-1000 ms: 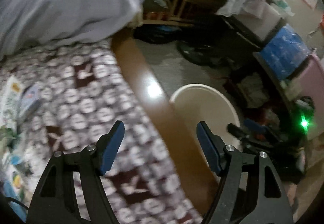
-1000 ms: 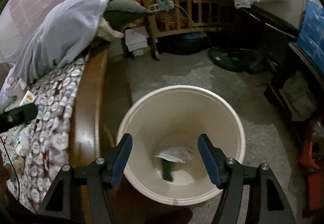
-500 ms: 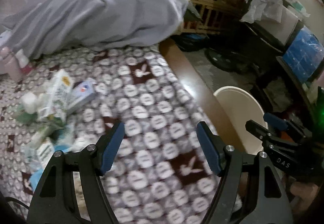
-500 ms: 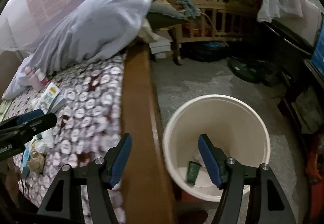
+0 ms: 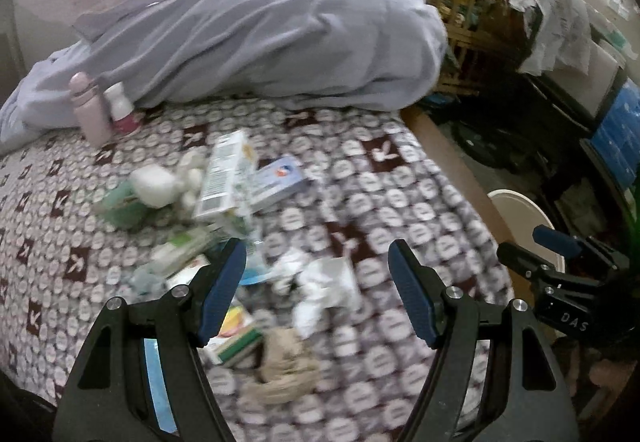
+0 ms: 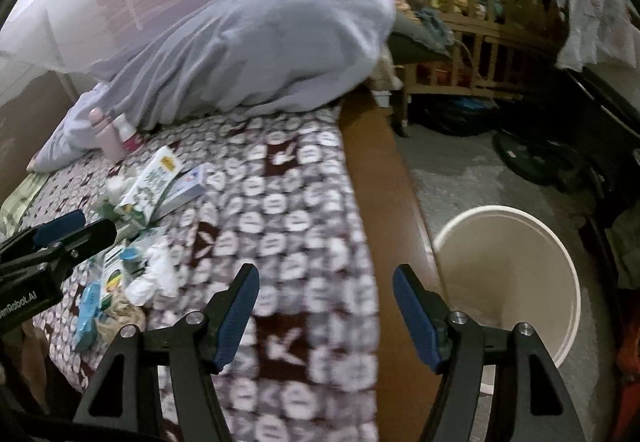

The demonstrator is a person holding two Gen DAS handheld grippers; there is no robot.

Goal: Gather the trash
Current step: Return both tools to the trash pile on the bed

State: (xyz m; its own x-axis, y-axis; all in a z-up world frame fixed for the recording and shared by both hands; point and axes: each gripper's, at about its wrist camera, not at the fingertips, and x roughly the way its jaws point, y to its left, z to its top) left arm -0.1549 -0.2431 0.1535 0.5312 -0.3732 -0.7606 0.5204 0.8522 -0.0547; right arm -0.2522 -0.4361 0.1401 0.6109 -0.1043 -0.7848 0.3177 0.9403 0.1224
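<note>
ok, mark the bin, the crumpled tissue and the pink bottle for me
bin (image 6: 572, 282): right wrist view, on its right rim.
crumpled tissue (image 5: 320, 282): left wrist view, on its white middle.
pink bottle (image 5: 89, 110): left wrist view, on its body.

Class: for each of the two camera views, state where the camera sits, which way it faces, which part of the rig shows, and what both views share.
Left wrist: on the left gripper, angled down at the trash pile on the patterned bedspread; its open blue-padded fingers and the right gripper show.
Right wrist: on the right gripper, angled down over the wooden bed edge and cream bin; the left gripper shows.
Shared: bedspread, trash, grey blanket, bin.
</note>
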